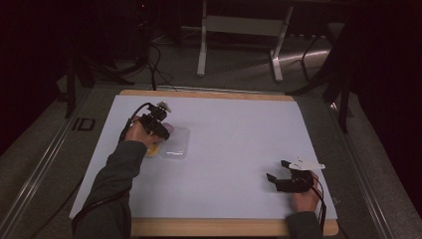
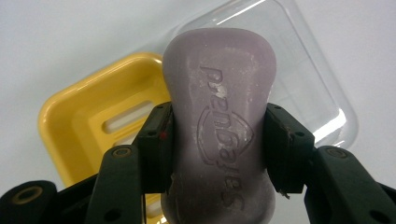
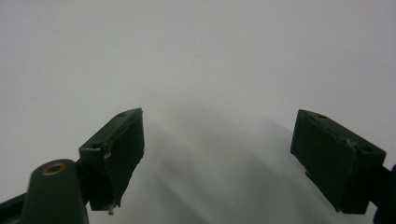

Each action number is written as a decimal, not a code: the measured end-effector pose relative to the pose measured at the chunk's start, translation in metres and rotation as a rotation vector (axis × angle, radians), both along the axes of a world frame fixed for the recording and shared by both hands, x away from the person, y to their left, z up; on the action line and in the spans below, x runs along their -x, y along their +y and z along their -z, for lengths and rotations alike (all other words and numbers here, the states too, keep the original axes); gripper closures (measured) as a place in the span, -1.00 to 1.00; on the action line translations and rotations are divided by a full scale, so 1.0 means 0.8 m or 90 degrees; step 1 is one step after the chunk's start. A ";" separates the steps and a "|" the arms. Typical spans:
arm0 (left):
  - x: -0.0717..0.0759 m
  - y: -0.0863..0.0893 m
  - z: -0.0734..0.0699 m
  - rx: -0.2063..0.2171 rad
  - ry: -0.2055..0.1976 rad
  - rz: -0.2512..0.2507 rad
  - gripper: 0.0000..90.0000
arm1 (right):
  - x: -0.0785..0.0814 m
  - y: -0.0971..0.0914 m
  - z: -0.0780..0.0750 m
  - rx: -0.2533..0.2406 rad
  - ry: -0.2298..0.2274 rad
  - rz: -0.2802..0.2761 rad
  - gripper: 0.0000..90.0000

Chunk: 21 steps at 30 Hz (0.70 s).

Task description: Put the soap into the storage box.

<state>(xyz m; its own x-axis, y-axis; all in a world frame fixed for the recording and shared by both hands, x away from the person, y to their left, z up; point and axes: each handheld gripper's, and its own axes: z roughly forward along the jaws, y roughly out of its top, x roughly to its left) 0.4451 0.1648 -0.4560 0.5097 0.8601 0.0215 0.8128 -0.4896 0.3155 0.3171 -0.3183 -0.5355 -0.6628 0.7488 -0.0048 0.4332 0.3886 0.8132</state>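
While a lilac bar of soap sits clamped at its narrow waist between the two black fingers of the left gripper, it hangs over a yellow soap dish and the clear plastic lid lying just beside it. Embossed lettering runs along the bar's upper face. Seen from the high view, the left gripper is held over the dish and lid at the left of the white-covered table. Well apart, near the front right corner, the right gripper rests low over the bare white surface, its fingers spread wide with nothing between them.
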 end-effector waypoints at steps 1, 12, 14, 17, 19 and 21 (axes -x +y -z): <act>0.000 0.002 0.000 0.001 0.000 -0.002 0.10 | 0.000 0.000 0.000 0.000 0.000 0.000 -0.62; -0.002 0.015 0.002 0.001 0.001 -0.032 0.10 | 0.000 0.000 0.000 0.000 0.000 0.000 -0.62; -0.002 0.018 0.003 0.002 -0.001 -0.039 0.10 | 0.000 0.000 0.000 0.000 0.000 0.000 -0.62; -0.002 0.021 0.003 0.002 0.001 -0.048 0.10 | 0.000 0.000 0.000 0.000 0.000 0.000 -0.62; -0.003 0.023 0.003 0.000 -0.001 -0.051 0.10 | 0.000 0.000 0.000 0.000 0.000 0.000 -0.62; -0.003 0.024 0.004 -0.001 -0.001 -0.055 0.10 | 0.000 0.000 0.000 0.000 0.000 0.000 -0.62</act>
